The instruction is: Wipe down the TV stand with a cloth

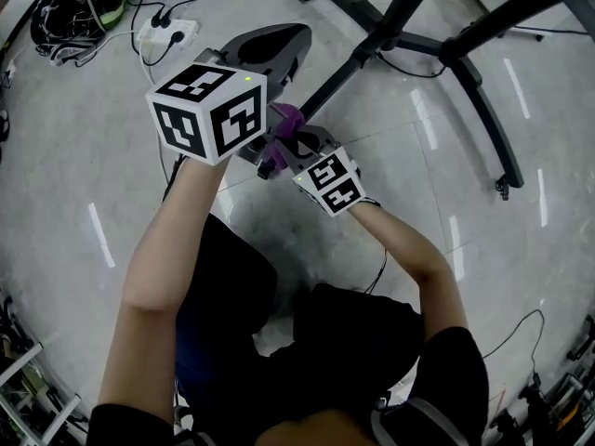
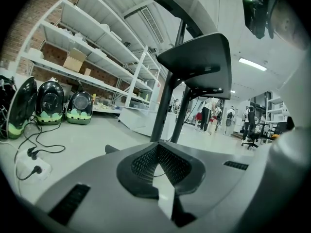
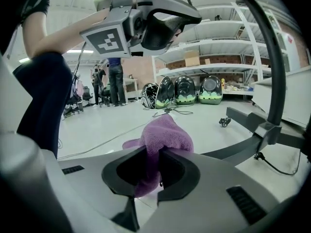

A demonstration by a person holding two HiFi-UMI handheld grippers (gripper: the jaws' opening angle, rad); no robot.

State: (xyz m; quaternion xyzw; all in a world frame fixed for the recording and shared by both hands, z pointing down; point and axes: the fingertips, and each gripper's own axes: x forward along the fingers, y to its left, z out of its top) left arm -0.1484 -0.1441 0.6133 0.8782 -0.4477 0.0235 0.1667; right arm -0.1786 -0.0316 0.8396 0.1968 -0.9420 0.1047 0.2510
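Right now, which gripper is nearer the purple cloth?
Right. The right gripper is clamped on the purple cloth, which bunches out past its jaws. The left gripper sits above it, not touching, with its jaws together on nothing.

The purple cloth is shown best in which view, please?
The right gripper view: the purple cloth sits large and central, clamped in the right gripper. The head view shows only a little of it; the left gripper view, none.

Cloth (image 3: pixel 163 135): purple, crumpled, is hanging pinched between the right gripper's (image 3: pixel 158 154) jaws.
TV stand (image 1: pixel 480 89): black, castered legs, is standing just beyond it.
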